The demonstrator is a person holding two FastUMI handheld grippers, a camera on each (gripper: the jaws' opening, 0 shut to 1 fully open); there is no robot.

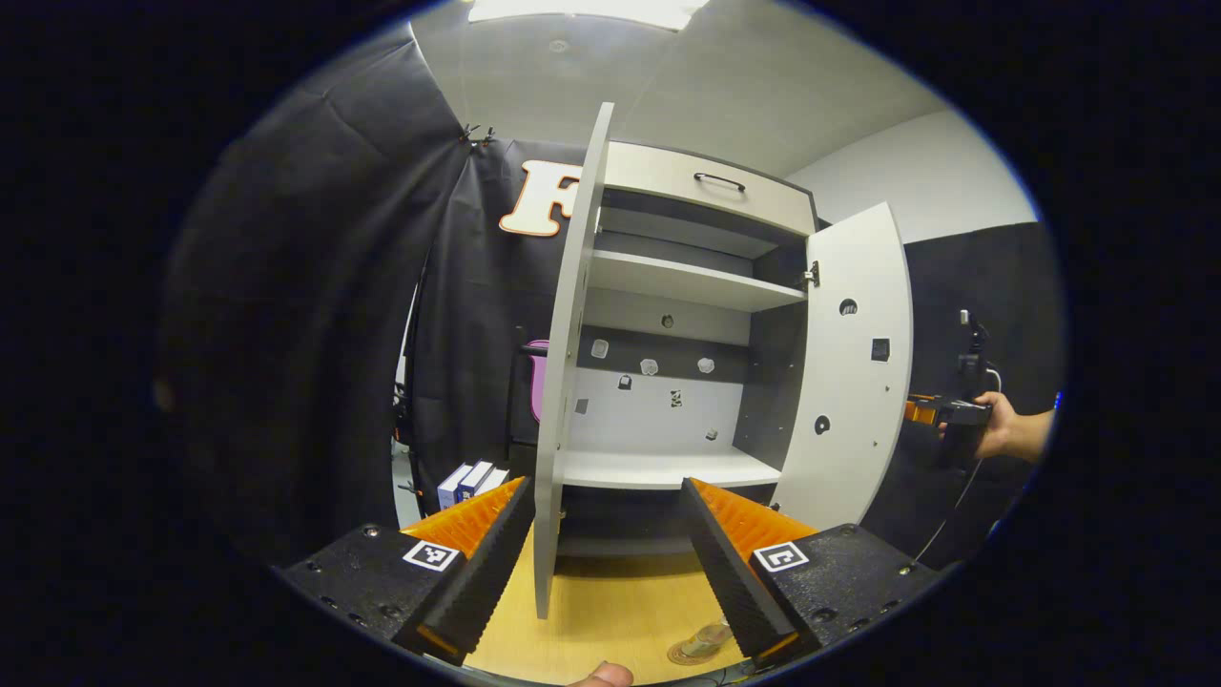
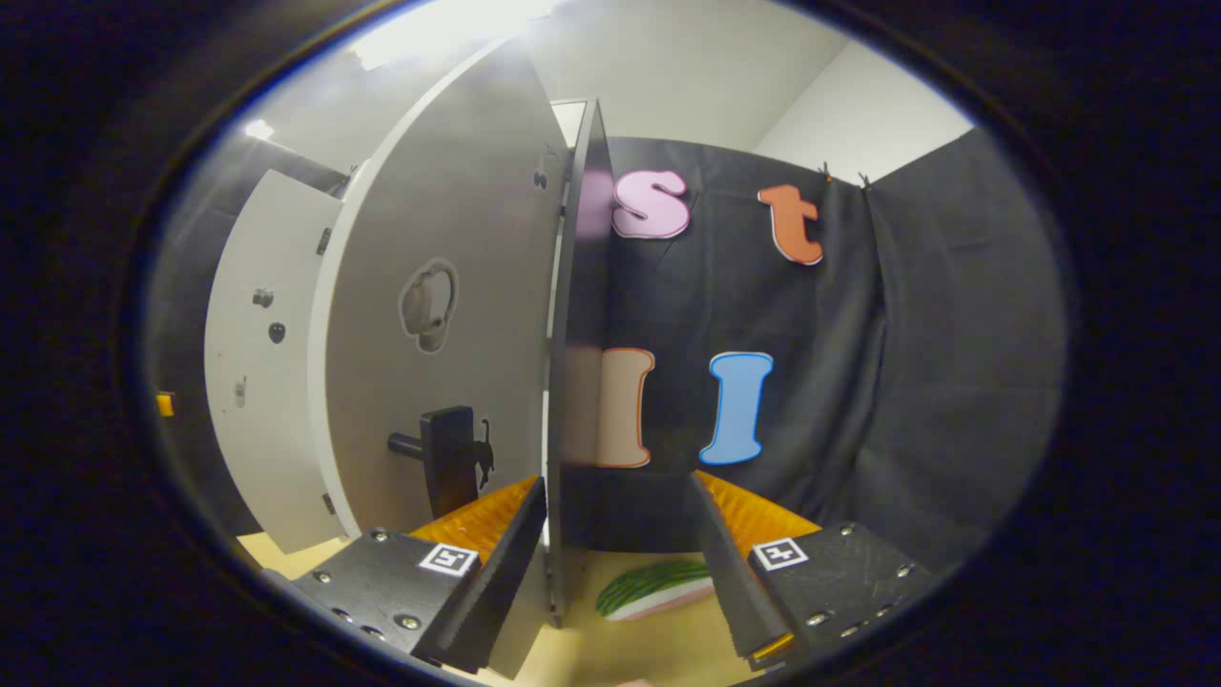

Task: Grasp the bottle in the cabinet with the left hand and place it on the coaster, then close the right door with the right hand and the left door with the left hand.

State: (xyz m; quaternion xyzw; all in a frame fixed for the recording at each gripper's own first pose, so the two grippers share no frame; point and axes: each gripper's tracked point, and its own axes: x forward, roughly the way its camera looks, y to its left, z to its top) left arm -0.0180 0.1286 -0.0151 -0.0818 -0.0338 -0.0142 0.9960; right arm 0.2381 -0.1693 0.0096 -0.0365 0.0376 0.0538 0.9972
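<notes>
Pale grey cabinet (image 1: 687,286) stands with both doors swung out as I hold the left gripper (image 1: 606,549) before it, jaws wide, the left door (image 1: 568,382) edge-on between my fingers without contact. The bottle (image 1: 708,637) rests on its coaster (image 1: 692,653) on the wooden tabletop (image 1: 610,611), just inside my right finger. My right gripper (image 2: 620,553), jaws wide too, straddles the right door (image 2: 572,363) edge; a watermelon-slice toy (image 2: 653,587) lies between its fingers.
</notes>
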